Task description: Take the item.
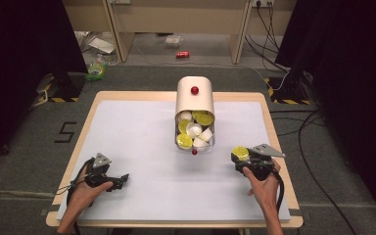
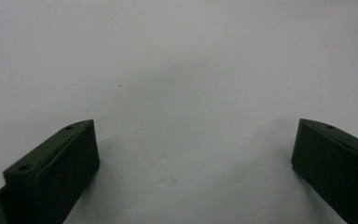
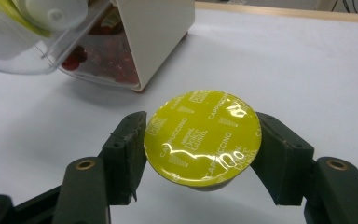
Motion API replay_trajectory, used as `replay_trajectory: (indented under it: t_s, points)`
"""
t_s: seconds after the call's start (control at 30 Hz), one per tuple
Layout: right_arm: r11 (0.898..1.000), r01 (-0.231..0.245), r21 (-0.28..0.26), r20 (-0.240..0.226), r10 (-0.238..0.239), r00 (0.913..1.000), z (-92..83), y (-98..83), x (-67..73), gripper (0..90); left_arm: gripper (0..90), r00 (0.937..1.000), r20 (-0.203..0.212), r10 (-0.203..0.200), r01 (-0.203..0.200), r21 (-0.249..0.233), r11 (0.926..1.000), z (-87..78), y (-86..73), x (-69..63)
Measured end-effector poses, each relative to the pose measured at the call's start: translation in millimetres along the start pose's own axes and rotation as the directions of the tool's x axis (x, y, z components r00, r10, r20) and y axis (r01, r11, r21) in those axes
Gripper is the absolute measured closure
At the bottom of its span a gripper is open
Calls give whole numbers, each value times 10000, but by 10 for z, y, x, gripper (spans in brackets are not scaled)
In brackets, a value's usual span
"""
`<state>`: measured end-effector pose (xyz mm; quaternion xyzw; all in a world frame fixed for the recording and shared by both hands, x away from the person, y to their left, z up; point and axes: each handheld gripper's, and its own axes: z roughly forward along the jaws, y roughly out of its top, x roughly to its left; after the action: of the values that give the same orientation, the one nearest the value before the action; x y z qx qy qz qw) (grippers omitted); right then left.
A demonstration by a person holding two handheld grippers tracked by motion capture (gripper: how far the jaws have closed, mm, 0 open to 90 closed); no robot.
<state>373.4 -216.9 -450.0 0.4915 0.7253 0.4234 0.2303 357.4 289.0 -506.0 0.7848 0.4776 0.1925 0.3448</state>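
Item 1. Left gripper (image 1: 122,178), black, two-jaw, held in the person's left hand (image 1: 85,188): rests near the front left corner of the desk (image 1: 142,147), a wooden-edged top covered by a pale grey-white mat. Its jaws stand wide apart, released, with nothing between them; in the left gripper view (image 2: 193,149) bare mat lies between and ahead of them.

Item 2. Capsule dispenser (image 1: 195,100), cream-white, rounded casing with a red knob on top: stands at the middle of the desk toward the far edge. Its clear plastic drawer (image 1: 196,134) is pulled out toward the front edge and carries a small red knob at its front lip.

Item 3. Contents of the drawer: several coffee capsules (image 1: 194,129), some with yellow foil lids, some white plastic, lying jumbled and touching one another.

Item 4. Yellow-foil-lidded round coffee capsule (image 3: 203,135), printed with white lettering: sits between the jaws of the right gripper, lid facing up, above the mat near the right edge of the desk, to the right of the drawer and apart from it.

Item 5. Right gripper (image 3: 200,140), black with a grey three-cornered plate on top, held in the person's right hand (image 1: 264,183): clenched on the capsule, one jaw pressed against each side of its rim.
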Motion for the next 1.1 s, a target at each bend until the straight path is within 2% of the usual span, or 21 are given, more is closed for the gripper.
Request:
replay_trajectory:
  t_s: [0.77,1.1]
  points:
    - [9953,-208,945,-15,210,9998,168,-185,-61,395,0,10000,7,-1,1,-1,10000,0,0,1]
    - [9914,-487,1214,90,479,9988,203,-241,-112,393,0,10000,8,-2,2,-2,10000,0,0,1]
